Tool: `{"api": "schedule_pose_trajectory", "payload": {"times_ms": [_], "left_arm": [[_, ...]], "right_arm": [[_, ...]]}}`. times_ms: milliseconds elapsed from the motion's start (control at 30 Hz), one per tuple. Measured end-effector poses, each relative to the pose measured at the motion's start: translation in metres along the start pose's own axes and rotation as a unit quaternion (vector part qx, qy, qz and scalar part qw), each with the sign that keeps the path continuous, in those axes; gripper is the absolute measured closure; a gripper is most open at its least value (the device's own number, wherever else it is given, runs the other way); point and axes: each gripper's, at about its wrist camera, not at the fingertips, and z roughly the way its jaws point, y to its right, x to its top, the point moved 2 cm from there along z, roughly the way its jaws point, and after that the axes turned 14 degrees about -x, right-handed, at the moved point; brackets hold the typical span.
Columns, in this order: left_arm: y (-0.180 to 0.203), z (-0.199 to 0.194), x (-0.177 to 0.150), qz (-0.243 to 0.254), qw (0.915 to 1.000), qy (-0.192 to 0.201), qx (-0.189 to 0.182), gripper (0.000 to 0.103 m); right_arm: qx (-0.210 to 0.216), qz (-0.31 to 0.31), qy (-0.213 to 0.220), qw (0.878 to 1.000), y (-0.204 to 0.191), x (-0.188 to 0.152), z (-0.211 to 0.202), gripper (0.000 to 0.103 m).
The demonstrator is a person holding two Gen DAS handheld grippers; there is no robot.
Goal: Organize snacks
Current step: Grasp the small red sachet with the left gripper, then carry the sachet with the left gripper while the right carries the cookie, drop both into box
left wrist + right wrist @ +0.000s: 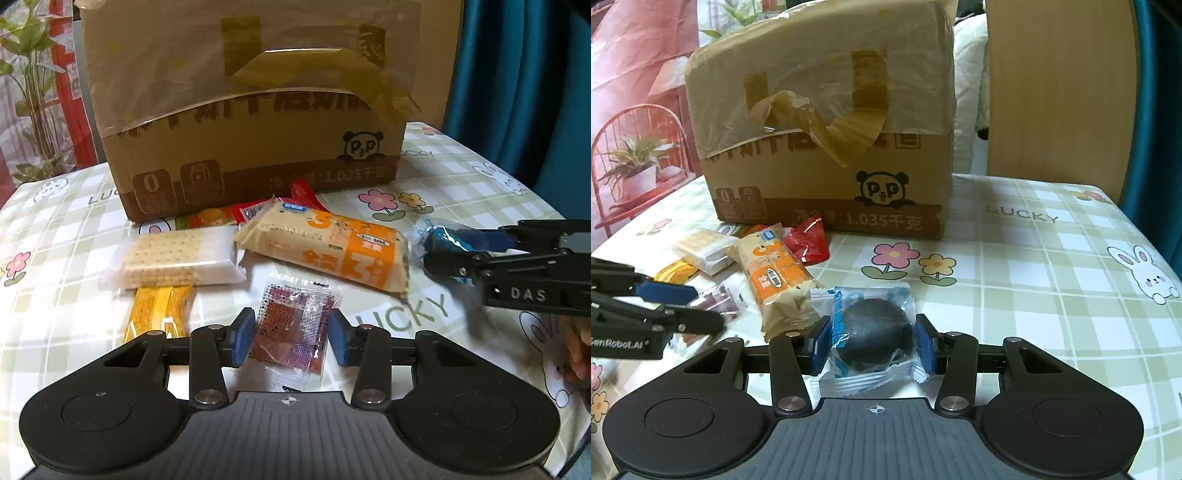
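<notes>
Left wrist view: left gripper [291,338] low in the frame, jaws apart. A small red-brown sachet [293,325] lies flat on the tablecloth [461,192] between the blue pads [240,341]; narrow gaps show on both sides, so nothing is gripped.

Above it, centre frame: orange bread packet [332,247], lying slantwise. Left of that, a white-wrapped cracker pack [177,258], resting on a yellow wrapper [159,314]. A red wrapper [303,192] pokes out behind, against the foot of the cardboard box [251,110], which fills the upper centre.

Right wrist view: right gripper [872,341] lower centre, closed on a dark round cake in a clear-and-blue wrapper [873,332]; both pads press its sides. The orange bread packet lies just left of and above it. In the left wrist view this gripper enters from the right edge, mid-height.
</notes>
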Motion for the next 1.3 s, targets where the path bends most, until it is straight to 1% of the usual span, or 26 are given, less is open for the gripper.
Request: {"api": "schedule_pose_trajectory", "payload": {"times_ms": [233,433,533,600,700,800,1000,1133,1233,1300], "left_arm": [[0.003,-0.009,-0.01,-0.012,0.9999,0.009,0.003,0.06],[0.003,-0.009,-0.009,-0.017,0.9998,0.009,0.002,0.06],[0.0,-0.011,-0.008,-0.031,0.9995,0.003,-0.005,0.06],[-0.003,-0.014,-0.006,-0.039,0.9992,0.007,-0.005,0.062],[-0.003,-0.022,0.001,-0.03,0.9992,0.026,0.003,0.062],[-0.004,-0.035,0.01,-0.029,0.9984,0.049,0.002,0.062],[-0.005,-0.063,0.029,-0.019,0.9955,0.093,0.0,0.062],[-0.009,-0.086,0.051,-0.014,0.9913,0.131,-0.001,0.062],[-0.014,-0.104,0.075,-0.009,0.9861,0.166,-0.003,0.062],[-0.018,-0.117,0.094,-0.003,0.9815,0.191,-0.004,0.062]], "right_arm": [[0.0,-0.004,0.0,1.0,-0.001,0.0,0.0,0.06],[-0.001,-0.005,0.001,1.0,-0.002,0.001,-0.001,0.06],[0.002,-0.003,0.0,1.0,-0.001,0.001,-0.001,0.06],[0.007,0.005,0.0,1.0,0.001,0.001,-0.002,0.06],[0.009,0.015,0.0,1.0,0.004,0.0,-0.003,0.06],[0.0,0.023,0.004,1.0,0.006,0.001,-0.005,0.061],[-0.004,0.043,0.035,0.998,0.013,0.009,-0.022,0.061],[0.0,0.046,0.074,0.996,0.022,0.034,-0.042,0.061],[0.012,0.035,0.114,0.993,0.024,0.066,-0.062,0.061],[0.026,0.032,0.141,0.989,0.026,0.094,-0.074,0.061]]}}
